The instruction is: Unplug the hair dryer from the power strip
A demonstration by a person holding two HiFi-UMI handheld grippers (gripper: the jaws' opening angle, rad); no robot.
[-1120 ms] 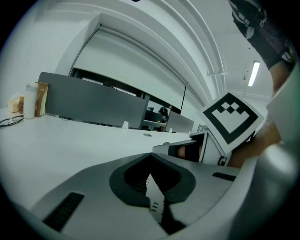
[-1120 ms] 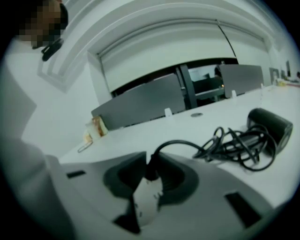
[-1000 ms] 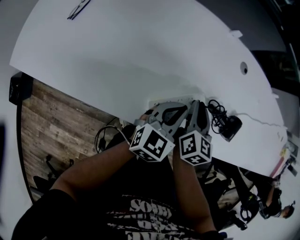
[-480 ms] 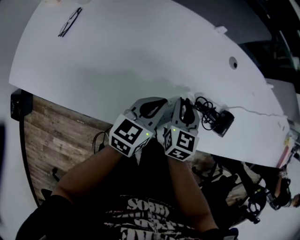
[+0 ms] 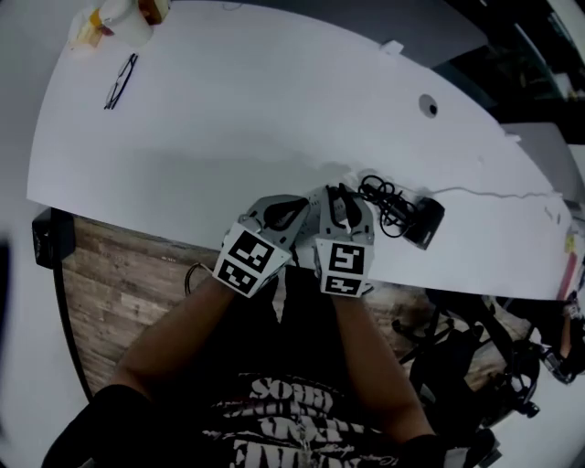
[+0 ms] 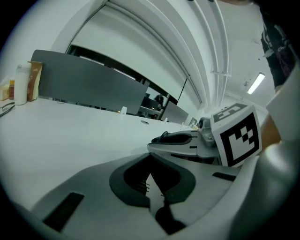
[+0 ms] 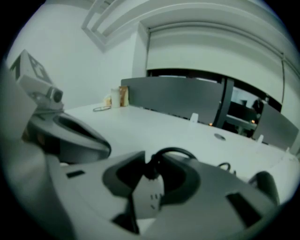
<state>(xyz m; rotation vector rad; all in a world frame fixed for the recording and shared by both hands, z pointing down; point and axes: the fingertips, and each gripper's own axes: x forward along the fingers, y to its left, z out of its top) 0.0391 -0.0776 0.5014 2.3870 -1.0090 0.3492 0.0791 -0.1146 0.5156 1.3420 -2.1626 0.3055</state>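
Near edge of the table [image 5: 228, 119]: both grippers sit side by side.
- Left gripper [image 6: 149, 180]: jaws almost together, only a thin slit. Nothing made out in it.
- Right gripper [image 7: 151, 180]: jaws part-way apart, pinching the black plug [image 7: 152, 169]. Below it is a pale slotted face, probably the power strip [image 7: 149, 199]. Cannot tell whether the prongs are out.

Handling, as judged:
- Plug is small, hard and stiff. Take it by the flat sides of its body.
- Don't pull on the cord [image 5: 384, 195]. It is soft and springy, lying in loose coils just right of the grippers.
- Strip looks light and may lift with the pull, so it wants holding down.
- Hair dryer [image 5: 423, 219], black, lies past the coils along the same edge. Probably bulky but light, with a smooth shell.

Far left corner: glasses [image 5: 119, 80], then a white bottle [image 5: 123, 20] beside a packet [image 5: 84, 27]. Contents unseen.
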